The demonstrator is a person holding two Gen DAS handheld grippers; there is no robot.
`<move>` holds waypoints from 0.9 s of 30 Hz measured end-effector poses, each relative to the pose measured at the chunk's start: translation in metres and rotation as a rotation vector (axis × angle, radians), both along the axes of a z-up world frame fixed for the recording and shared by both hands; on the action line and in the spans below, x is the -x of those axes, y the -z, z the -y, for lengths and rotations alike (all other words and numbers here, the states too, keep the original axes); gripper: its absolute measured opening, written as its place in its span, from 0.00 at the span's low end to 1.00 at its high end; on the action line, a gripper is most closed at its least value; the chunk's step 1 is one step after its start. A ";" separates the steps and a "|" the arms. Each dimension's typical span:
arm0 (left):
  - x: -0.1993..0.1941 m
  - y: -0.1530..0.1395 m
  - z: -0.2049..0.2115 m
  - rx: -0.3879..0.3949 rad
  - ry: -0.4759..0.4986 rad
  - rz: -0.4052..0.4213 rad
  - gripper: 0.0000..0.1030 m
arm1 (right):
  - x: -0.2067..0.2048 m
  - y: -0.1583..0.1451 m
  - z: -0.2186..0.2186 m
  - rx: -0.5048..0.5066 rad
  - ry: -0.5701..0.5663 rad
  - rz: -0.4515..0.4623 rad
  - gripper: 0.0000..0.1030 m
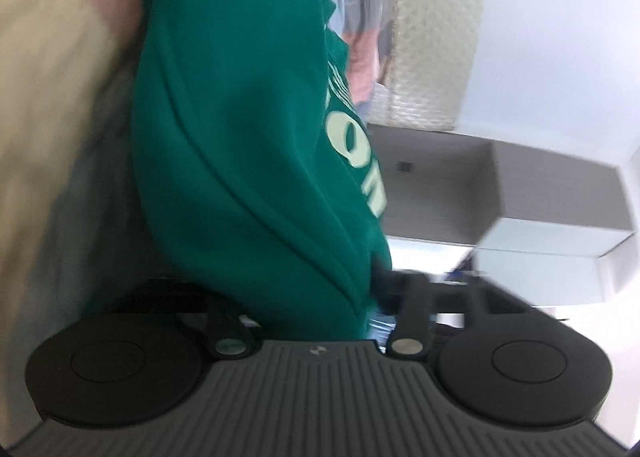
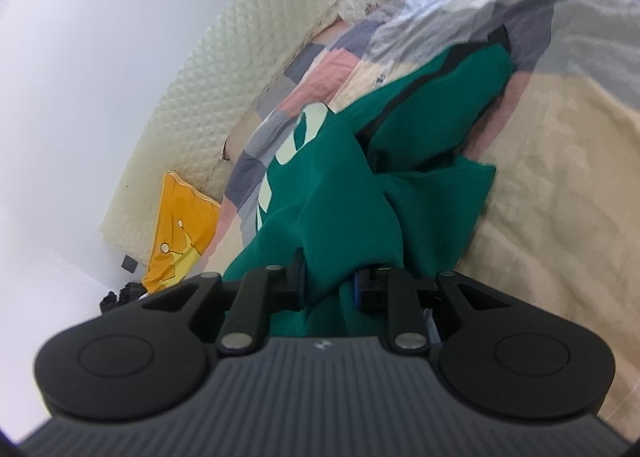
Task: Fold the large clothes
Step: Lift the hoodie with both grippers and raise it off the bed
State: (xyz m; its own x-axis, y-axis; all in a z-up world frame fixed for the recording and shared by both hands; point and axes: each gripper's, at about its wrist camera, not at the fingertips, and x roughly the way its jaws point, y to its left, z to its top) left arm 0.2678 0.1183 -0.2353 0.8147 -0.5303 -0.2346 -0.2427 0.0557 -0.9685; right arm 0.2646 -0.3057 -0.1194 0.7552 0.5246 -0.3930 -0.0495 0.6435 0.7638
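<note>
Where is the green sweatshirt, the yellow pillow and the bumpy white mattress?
green sweatshirt [image 2: 340, 225]: right wrist view, on the bunched cloth above the gripper.
yellow pillow [image 2: 180, 229]: right wrist view, on its orange-yellow face.
quilted mattress [image 2: 224, 69]: right wrist view, on its quilted side.

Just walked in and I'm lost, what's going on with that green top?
A person is working a green sweatshirt with two handheld grippers over a patchwork bedspread. The right gripper is clamped on a bunch of its fabric. The left gripper has the cloth bunched between its fingers. Nothing looks folded yet.
</note>
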 end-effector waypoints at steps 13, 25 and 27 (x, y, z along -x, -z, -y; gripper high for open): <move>0.032 -0.122 -0.029 -0.338 -0.135 0.217 0.11 | 0.032 -0.061 -0.017 -0.021 -0.150 0.281 0.22; 0.119 -0.321 -0.061 -0.610 -0.208 0.461 0.11 | 0.082 -0.223 -0.038 -0.058 -0.264 0.575 0.21; 0.139 -0.355 -0.057 -0.640 -0.228 0.509 0.11 | 0.091 -0.249 -0.038 -0.076 -0.263 0.615 0.21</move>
